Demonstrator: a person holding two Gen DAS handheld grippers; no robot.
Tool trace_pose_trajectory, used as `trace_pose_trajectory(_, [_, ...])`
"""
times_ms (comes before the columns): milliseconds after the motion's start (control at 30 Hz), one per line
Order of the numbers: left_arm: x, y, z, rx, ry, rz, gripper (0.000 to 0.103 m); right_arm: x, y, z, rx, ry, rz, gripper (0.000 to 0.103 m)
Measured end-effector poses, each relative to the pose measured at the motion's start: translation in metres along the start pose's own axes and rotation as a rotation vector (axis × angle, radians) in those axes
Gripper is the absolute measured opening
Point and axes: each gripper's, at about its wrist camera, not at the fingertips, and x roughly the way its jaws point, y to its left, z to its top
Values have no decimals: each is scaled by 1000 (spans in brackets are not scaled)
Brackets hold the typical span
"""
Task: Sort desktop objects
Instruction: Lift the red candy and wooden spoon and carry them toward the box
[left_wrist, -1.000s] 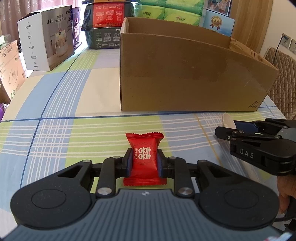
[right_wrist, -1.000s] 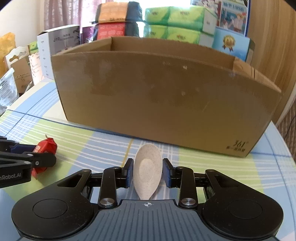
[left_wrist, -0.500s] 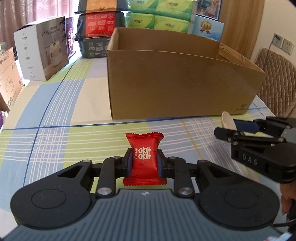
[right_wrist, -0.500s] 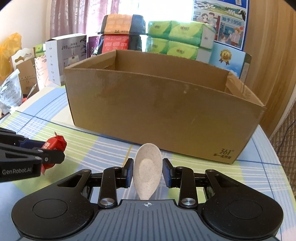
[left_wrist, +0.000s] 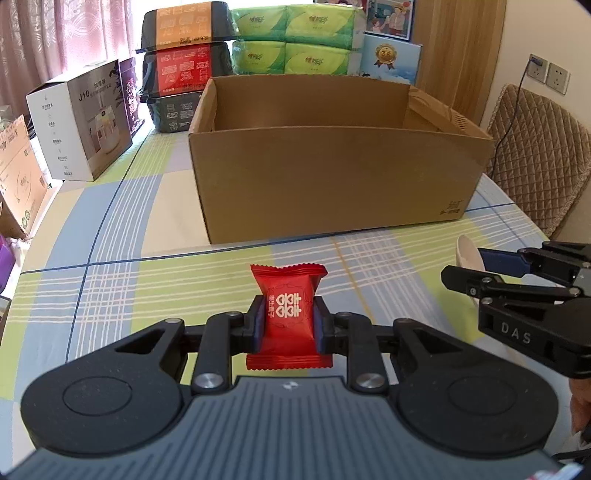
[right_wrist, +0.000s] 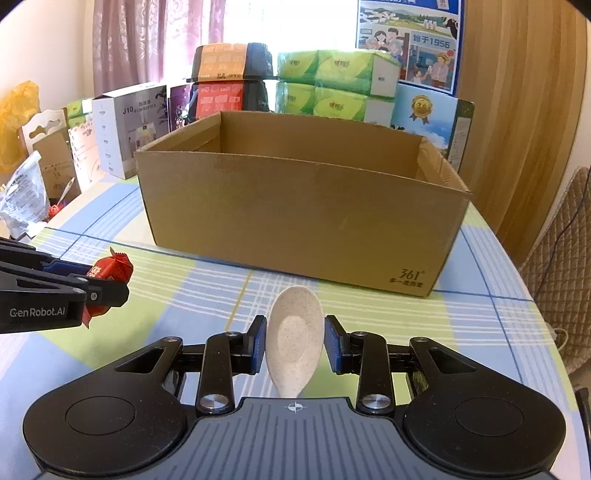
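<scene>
Your 2 cameras sit low over the table (left_wrist: 110, 229), side by side, both facing the brown box (left_wrist: 332, 177) (right_wrist: 295, 206) close ahead.

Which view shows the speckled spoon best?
The right wrist view: the spoon faces the camera, its bowl clamped in the right gripper. The left wrist view shows only the spoon's pale edge behind that gripper's fingers.

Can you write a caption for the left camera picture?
Left gripper holds a red candy before the cardboard box.
</scene>
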Motion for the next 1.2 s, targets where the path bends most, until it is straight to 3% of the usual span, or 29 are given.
trace_pose_trajectory(767, [-67, -41, 18, 21, -38, -18, 21, -74, -27, 7, 101, -44, 1, 30])
trace_pose_trajectory(1000, [-74, -47, 27, 30, -45, -34, 21, -87, -47, 24, 123, -51, -4, 30])
trace_pose_trajectory(1200, [-75, -43, 48, 24, -34, -63, 21, -95, -74, 61, 96, -72, -11, 30])
